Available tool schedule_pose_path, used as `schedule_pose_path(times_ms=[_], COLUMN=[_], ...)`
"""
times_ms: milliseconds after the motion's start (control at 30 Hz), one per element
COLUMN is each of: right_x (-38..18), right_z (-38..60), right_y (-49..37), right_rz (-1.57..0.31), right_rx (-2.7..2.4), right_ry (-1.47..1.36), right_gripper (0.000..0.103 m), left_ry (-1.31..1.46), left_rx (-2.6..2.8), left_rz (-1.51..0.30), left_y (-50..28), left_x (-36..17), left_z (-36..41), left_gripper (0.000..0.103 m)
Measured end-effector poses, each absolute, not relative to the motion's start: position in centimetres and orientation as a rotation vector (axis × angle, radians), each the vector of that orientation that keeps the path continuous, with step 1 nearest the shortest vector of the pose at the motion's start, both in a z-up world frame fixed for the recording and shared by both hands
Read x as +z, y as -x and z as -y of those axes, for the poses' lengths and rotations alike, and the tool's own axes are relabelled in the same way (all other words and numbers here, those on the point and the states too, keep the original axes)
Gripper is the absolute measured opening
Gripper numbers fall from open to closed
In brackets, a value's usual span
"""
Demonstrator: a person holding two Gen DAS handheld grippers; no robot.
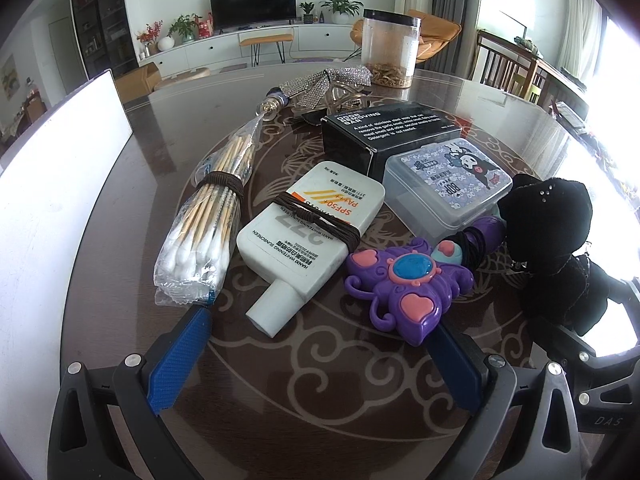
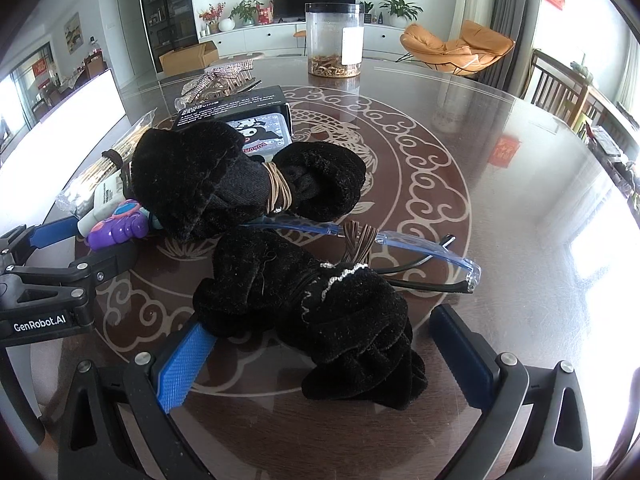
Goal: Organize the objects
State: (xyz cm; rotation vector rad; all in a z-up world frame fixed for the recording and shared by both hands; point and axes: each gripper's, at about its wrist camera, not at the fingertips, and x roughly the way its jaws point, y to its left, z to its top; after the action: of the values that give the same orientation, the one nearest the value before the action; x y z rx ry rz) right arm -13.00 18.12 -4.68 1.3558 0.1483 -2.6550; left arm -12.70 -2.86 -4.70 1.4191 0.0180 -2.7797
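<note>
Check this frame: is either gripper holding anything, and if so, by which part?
Nothing is held. The left gripper is open over the sunscreen bottle. The right gripper is open around the black velvet bundle, pads not pressing it.

Both wrist cameras look steeply down and forward between their own jaws, close above the counter [image 1: 140, 184], toward the television wall. The left view sits left of the right. Both share the clear jar [image 1: 390, 52] and black box [image 2: 236, 106].
</note>
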Motion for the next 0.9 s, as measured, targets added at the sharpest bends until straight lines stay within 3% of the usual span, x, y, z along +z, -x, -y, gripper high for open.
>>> schedule_pose_path(times_ms=[900], right_x=[-4.74], right_z=[-18.27], right_y=[13.15], right_rz=[-0.151], right_rx=[-2.640], right_ry=[-1.350], right_gripper=[0.103], left_ry=[-1.420], left_rx=[-2.775], left_rz=[-0.021], left_y=[12.35], left_x=[-4.31], left_z=[2.82], left_gripper=[0.103])
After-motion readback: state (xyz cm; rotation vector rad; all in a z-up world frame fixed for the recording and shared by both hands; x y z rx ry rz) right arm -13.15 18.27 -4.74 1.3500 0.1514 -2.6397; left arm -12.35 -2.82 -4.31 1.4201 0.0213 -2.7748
